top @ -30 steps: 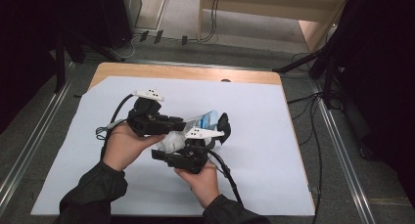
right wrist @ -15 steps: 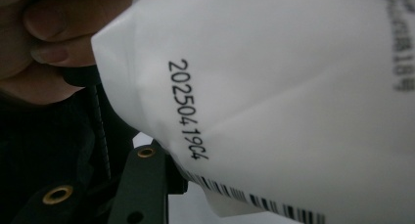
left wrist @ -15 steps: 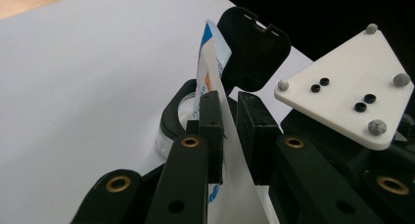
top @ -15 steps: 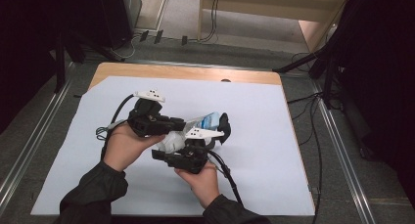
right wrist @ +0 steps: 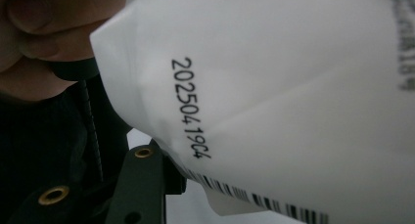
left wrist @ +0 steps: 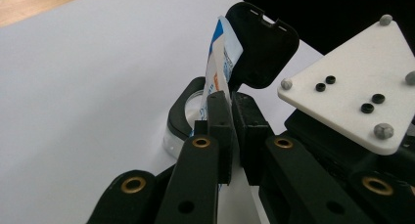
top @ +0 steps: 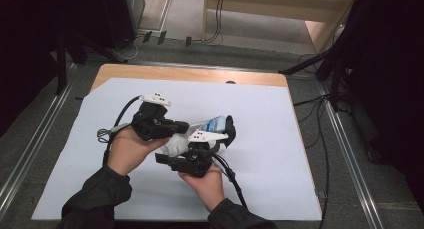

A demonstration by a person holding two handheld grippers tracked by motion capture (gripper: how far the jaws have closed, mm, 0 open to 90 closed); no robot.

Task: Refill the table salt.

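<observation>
The left gripper (left wrist: 230,136) had just squeezed shut on the white packet (left wrist: 222,62).
The right gripper (top: 210,144) held that packet too, above the white surface (top: 280,154).

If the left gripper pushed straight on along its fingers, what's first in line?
Probably the open black flip lid of the pouch. The left gripper is shut on the pouch's edge, and the lid stands just past its fingers. Depth is hard to judge.
</observation>
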